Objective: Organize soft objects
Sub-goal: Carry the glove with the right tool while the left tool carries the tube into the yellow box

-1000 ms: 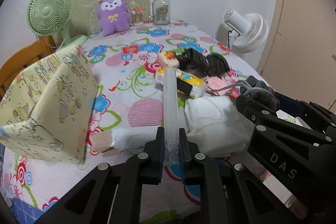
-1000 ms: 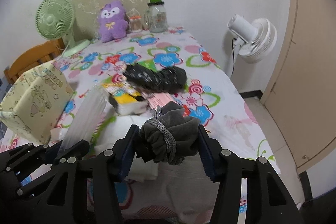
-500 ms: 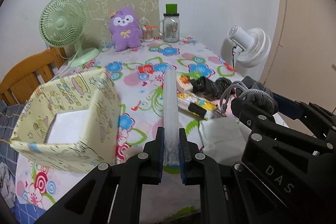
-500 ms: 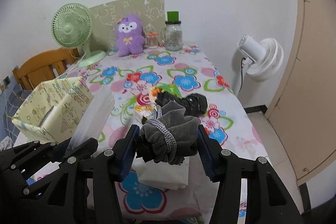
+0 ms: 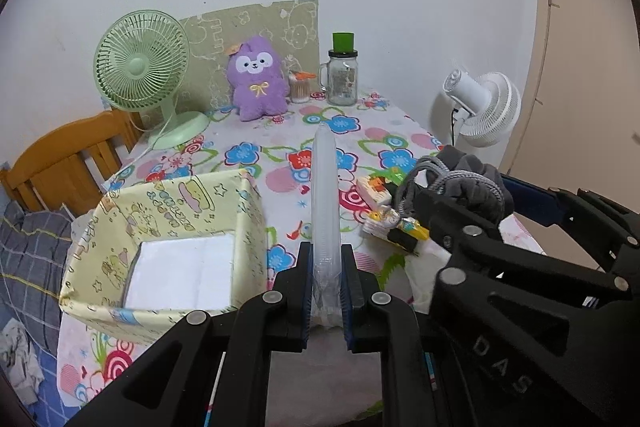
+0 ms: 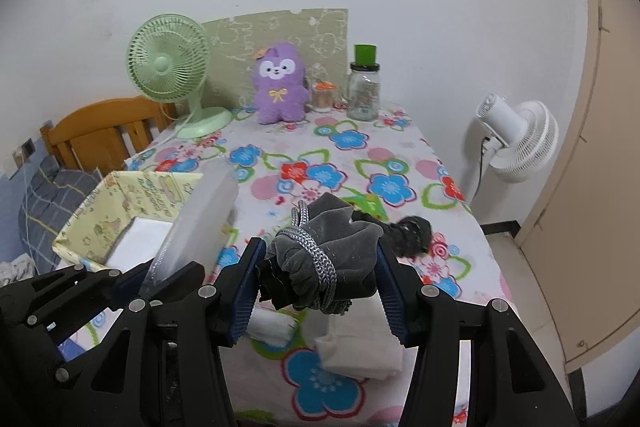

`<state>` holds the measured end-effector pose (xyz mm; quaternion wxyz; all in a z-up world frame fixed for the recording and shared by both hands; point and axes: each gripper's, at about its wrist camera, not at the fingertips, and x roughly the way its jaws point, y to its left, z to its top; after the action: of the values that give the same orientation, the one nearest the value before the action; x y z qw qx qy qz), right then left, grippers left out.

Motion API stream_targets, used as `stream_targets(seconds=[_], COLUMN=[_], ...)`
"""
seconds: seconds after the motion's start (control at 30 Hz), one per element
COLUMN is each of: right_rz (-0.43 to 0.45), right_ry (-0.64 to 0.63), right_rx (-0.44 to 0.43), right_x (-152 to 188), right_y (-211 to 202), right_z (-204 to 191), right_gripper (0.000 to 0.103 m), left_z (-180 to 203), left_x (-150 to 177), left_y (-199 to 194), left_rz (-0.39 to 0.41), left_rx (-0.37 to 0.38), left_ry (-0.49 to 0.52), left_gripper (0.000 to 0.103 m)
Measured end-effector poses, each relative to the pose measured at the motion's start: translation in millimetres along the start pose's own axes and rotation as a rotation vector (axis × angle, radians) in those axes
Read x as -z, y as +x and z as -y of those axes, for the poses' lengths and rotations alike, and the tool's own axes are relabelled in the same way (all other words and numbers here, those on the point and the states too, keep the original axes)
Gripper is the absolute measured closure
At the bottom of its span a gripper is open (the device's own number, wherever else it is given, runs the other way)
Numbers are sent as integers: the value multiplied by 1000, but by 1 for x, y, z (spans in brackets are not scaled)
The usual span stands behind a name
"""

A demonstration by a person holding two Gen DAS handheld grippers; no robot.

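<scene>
The left gripper (image 5: 326, 287), at the bottom centre of the left wrist view, is pinched nearly closed on a flat clear plastic pack (image 5: 325, 203) that stands on edge and runs up the middle of the frame. The right gripper (image 6: 318, 283), at the bottom centre of the right wrist view, is clamped at a middling width on a grey cloth bundle (image 6: 332, 251) wrapped with a grey braided cord (image 6: 316, 249); the bundle fills the gap between the blue pads, and both held things are lifted clear of the worktop (image 5: 256, 155), which wears a bright flowered cloth. In the left wrist view the bundle also appears at centre right, and the yellow patterned box (image 5: 168, 227) sits at lower left, open at the top with a white folded cloth (image 5: 180, 273) lying inside it. Just right of the pack in that view lie small colourful packets (image 5: 394, 223). In the right wrist view, white folded cloths (image 6: 360, 351) rest on the worktop below the bundle, and a dark fuzzy item (image 6: 412, 233) lies to its right. At the far end of the worktop stand a green fan (image 5: 144, 67), a purple plush toy (image 5: 258, 83) and a glass jar with a green lid (image 5: 343, 73). A white fan (image 5: 482, 109) stands off the worktop at the right, and a wooden chair (image 5: 68, 157) at the left.
</scene>
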<state>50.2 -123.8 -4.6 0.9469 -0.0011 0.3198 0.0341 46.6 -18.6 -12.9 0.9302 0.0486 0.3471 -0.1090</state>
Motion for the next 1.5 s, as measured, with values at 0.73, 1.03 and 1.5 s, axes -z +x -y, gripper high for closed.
stream_targets(seconds=[0.73, 1.03, 1.5], right_rz=[-6, -33, -86], right_ry=[-91, -114, -139], right_rx=[-98, -154, -190], right_x=[-33, -37, -43], right_y=[23, 47, 94], right_z=[-82, -111, -139], right_gripper=[46, 46, 40], left_z=[-80, -112, -146], left_x=[-11, -8, 0], left_y=[7, 25, 55], left_rz=[-6, -41, -112], left_rx=[-91, -123, -169], left_ry=[-63, -89, -120], left_gripper=[93, 92, 48])
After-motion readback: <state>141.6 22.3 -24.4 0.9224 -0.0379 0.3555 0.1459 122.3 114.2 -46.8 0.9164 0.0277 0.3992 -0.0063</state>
